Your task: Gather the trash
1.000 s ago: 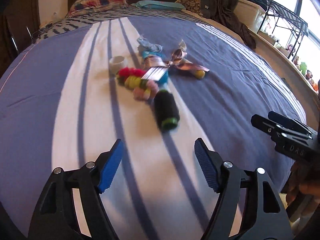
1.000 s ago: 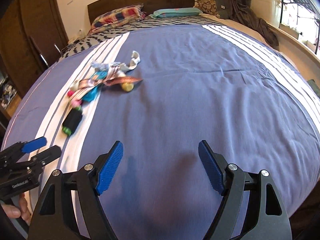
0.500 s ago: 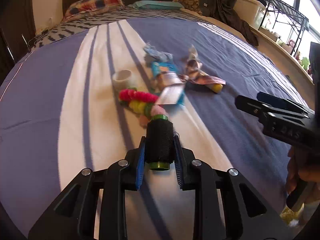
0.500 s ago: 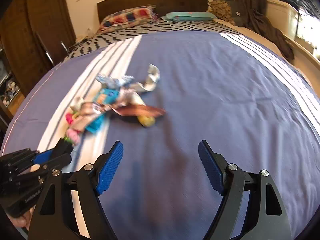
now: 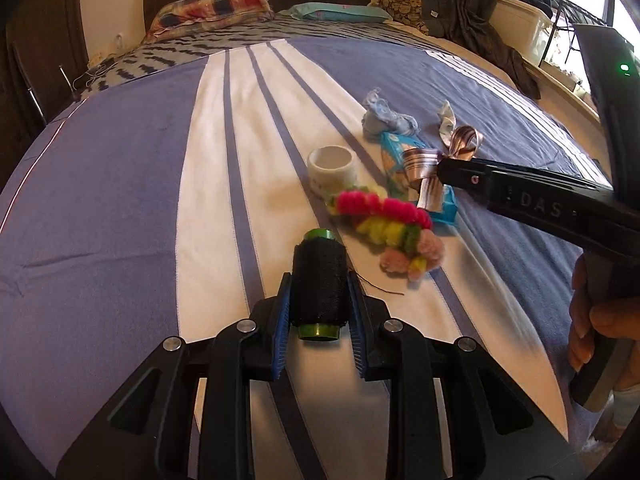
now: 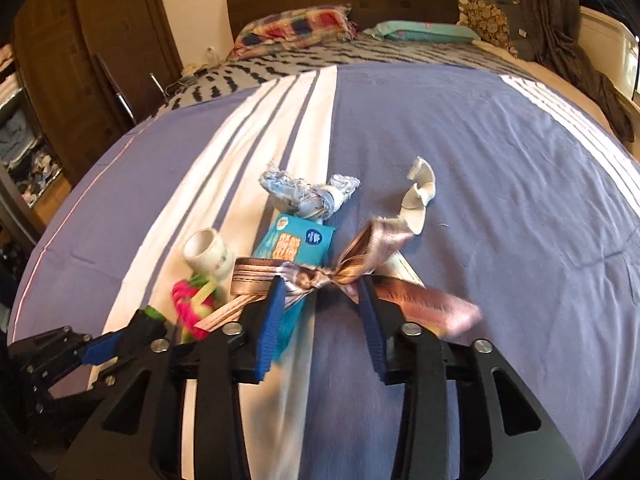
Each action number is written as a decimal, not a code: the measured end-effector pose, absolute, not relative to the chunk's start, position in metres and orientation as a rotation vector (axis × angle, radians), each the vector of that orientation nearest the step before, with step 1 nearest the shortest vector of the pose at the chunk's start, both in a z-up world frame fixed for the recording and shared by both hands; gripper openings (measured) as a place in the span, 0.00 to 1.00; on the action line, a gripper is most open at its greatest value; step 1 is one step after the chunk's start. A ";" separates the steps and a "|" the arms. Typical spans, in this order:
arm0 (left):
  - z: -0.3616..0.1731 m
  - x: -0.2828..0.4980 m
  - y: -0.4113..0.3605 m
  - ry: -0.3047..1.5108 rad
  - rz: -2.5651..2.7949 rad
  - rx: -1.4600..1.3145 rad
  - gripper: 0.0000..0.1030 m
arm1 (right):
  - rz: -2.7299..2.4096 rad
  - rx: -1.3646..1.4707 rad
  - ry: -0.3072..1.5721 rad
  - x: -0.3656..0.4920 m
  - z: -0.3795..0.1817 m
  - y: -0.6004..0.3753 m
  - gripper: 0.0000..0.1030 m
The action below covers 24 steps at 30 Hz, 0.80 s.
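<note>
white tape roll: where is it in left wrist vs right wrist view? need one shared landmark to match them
Left wrist: white tape roll sits just above centre, on the white stripe of the bedspread, beyond the pom-pom string.
Right wrist: the roll lies left of centre, tipped on its side, left of the blue packet.
Shared landmark: the blue packet, right of the roll in both views.

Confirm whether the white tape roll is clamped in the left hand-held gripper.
No: the left hand-held gripper is shut on the black thread spool, while the white tape roll lies free on the bed farther ahead.
</note>
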<state>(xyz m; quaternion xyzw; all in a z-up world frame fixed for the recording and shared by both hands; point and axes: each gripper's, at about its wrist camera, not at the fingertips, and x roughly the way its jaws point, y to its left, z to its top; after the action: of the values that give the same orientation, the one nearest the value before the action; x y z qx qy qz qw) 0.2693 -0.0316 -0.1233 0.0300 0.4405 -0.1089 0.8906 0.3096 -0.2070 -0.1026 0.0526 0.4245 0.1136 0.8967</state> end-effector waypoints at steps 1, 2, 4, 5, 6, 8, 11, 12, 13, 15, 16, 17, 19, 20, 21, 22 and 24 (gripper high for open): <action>-0.124 0.271 -0.032 0.914 -0.225 0.062 0.24 | 0.237 0.121 0.892 0.314 -0.105 -0.206 0.30; -0.125 0.272 -0.032 0.914 -0.227 0.063 0.24 | 0.242 0.140 0.900 0.317 -0.107 -0.208 0.30; -0.127 0.275 -0.033 0.912 -0.232 0.065 0.24 | 0.247 0.154 0.898 0.322 -0.107 -0.211 0.30; -0.127 0.276 -0.033 0.911 -0.234 0.068 0.24 | 0.245 0.153 0.899 0.325 -0.108 -0.213 0.30; -0.127 0.278 -0.034 0.911 -0.235 0.069 0.24 | 0.242 0.151 0.902 0.329 -0.109 -0.213 0.30; -0.127 0.279 -0.035 0.909 -0.237 0.068 0.24 | 0.242 0.161 0.908 0.336 -0.112 -0.215 0.29; -0.127 0.281 -0.035 0.908 -0.236 0.066 0.24 | 0.233 0.148 0.905 0.340 -0.112 -0.215 0.05; -0.127 0.281 -0.036 0.908 -0.236 0.067 0.24 | 0.232 0.139 0.911 0.341 -0.113 -0.214 0.03; -0.126 0.281 -0.036 0.908 -0.235 0.069 0.24 | 0.235 0.136 0.912 0.340 -0.114 -0.214 0.01; -0.126 0.279 -0.036 0.907 -0.234 0.074 0.24 | 0.234 0.132 0.902 0.336 -0.114 -0.215 0.01; -0.124 0.276 -0.036 0.906 -0.234 0.074 0.24 | 0.233 0.134 0.894 0.334 -0.113 -0.216 0.01; -0.122 0.274 -0.036 0.902 -0.233 0.073 0.24 | 0.231 0.136 0.881 0.330 -0.110 -0.218 0.01; -0.117 0.268 -0.036 0.894 -0.231 0.067 0.24 | 0.225 0.127 0.860 0.319 -0.104 -0.222 0.01; -0.114 0.265 -0.036 0.890 -0.232 0.063 0.24 | 0.226 0.124 0.855 0.314 -0.100 -0.224 0.01; -0.109 0.260 -0.036 0.881 -0.232 0.061 0.24 | 0.228 0.122 0.850 0.309 -0.097 -0.225 0.01; -0.104 0.255 -0.036 0.870 -0.233 0.062 0.24 | 0.228 0.120 0.843 0.304 -0.094 -0.227 0.01; -0.095 0.245 -0.037 0.853 -0.238 0.058 0.24 | 0.224 0.117 0.826 0.290 -0.086 -0.233 0.01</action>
<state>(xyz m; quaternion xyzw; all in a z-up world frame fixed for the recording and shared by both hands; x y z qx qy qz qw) 0.2450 -0.0374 -0.0951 0.0279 0.4128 -0.1153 0.9031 0.2895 -0.2333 -0.0859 0.0567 0.4003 0.1086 0.9082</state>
